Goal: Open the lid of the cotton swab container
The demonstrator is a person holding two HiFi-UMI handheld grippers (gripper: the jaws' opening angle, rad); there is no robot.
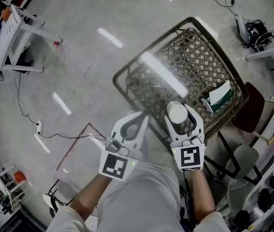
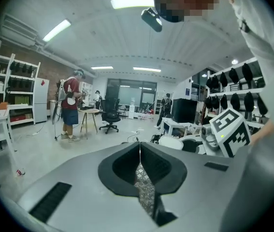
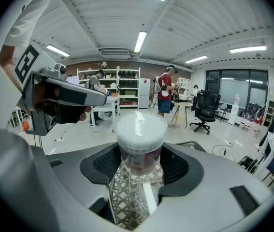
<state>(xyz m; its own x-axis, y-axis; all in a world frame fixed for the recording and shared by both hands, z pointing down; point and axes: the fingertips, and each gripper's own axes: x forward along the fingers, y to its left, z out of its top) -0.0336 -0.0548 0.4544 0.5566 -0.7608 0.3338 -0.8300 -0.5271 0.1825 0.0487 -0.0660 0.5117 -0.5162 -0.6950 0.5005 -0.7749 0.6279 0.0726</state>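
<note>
The right hand-held gripper [image 1: 180, 114] is clamped on the cotton swab container [image 1: 177, 113], so that part's sorted. The tub is held upright by its clear body, up in the air over a woven basket [image 1: 127, 88], with the white lid [image 3: 140, 124] poking out above the jaws. As far as can be seen in the right gripper view, the lid is seated flat on the rim and nothing has been popped yet.

The left hand-held gripper [image 1: 141, 119] is parked just beside the right one, not touching the container. Its jaws are pressed together with nothing between them, only the basket weave showing through below.

So progress-wise: the container has been picked up and secured, and that's about it. The actual opening is all left to do. The left jaws would probably need to be spread and brought onto the lid's edge, then the lid pried or pulled off while the body is kept pinned. A green-and-white packet [image 1: 220, 96] lies in the basket, not involved.
</note>
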